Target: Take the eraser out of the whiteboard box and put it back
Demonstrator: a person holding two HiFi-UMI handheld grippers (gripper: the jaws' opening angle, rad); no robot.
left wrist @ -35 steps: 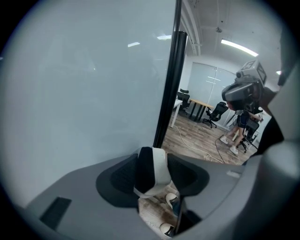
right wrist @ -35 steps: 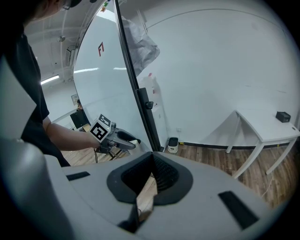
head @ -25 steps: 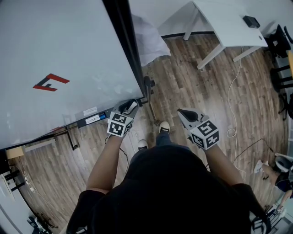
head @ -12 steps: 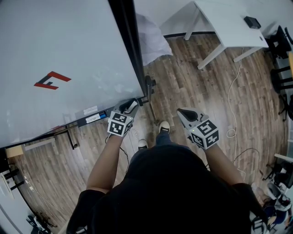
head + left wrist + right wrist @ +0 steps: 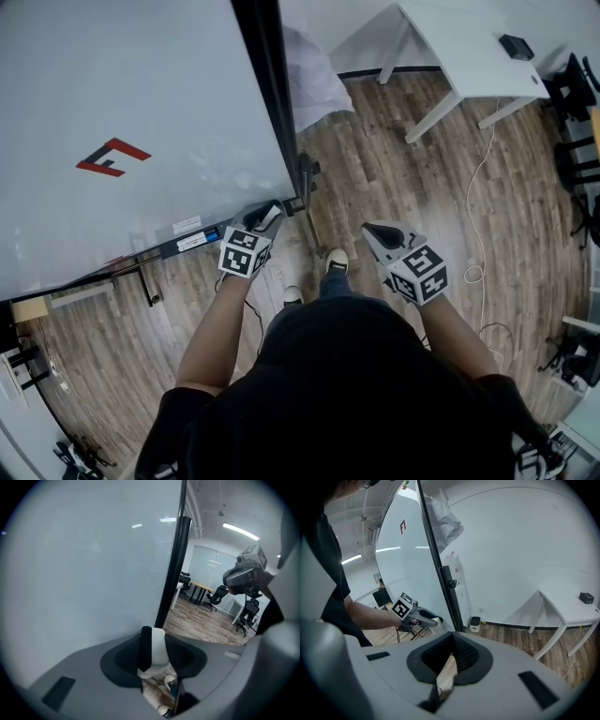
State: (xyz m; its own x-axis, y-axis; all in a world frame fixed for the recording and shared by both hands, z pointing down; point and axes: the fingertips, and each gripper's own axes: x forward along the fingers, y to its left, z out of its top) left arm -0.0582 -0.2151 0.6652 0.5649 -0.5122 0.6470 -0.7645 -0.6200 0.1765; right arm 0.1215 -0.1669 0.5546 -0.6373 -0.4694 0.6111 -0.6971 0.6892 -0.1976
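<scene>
Looking down, head view: a person in a dark top stands on a wood floor at the lower right corner of the whiteboard
Head view, left side: the left claw points at that corner, just above the ledge along the board's bottom edge
Head view, right side: the right claw hangs over the floor, well apart from the board
Left gripper view, claw: jaws closing on the eraser, upright between them at the tips, black felt on its left, white body on its right, both sides against the jaws
Left gripper view, eraser's place: low before the board's face, just left of the black frame post, floor showing beneath it
Right gripper view, claw: narrow, jaws meeting at the tips, only a thin wedge of floor between them, nothing held
Right gripper view, across: the left claw with its marker cube sits by the frame post at the board's corner
</scene>
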